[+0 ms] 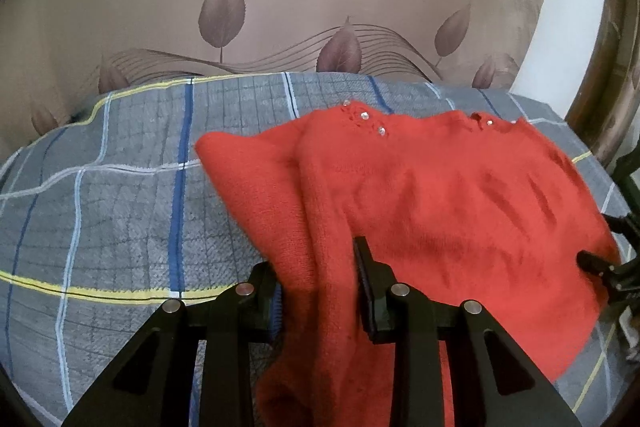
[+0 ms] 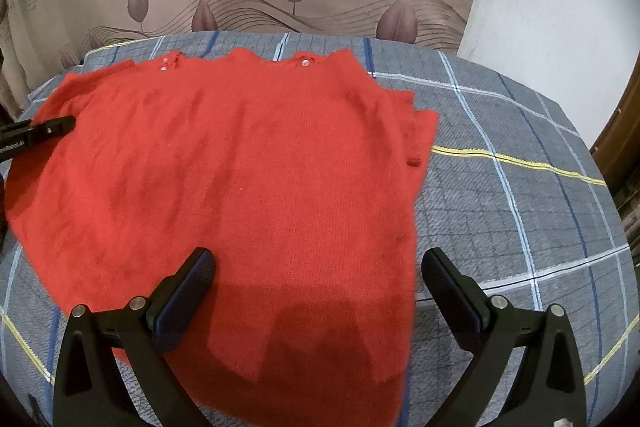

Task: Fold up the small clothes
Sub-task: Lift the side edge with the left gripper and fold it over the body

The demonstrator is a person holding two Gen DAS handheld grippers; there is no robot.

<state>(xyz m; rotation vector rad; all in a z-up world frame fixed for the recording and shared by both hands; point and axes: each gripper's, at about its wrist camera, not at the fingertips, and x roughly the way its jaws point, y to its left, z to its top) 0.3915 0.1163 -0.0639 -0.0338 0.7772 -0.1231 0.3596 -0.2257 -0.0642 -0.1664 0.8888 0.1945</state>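
Your left claw (image 1: 320, 291) pinches what looks like the left sleeve of the fuzzy red knitted sweater (image 2: 240, 179) lying on the grey checked bedsheet (image 2: 520, 187), probably to fold it inward, while your right claw (image 2: 316, 291) hovers spread wide over its hem.

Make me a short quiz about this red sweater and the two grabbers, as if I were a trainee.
1. True or false: the left gripper has a fold of the red sweater between its fingers.
2. The right gripper is: A) open above the sweater's hem, B) shut on a sleeve, C) out of sight.
3. What does the sweater lie on?

Key: 1 true; 2 A; 3 a grey checked bedsheet.
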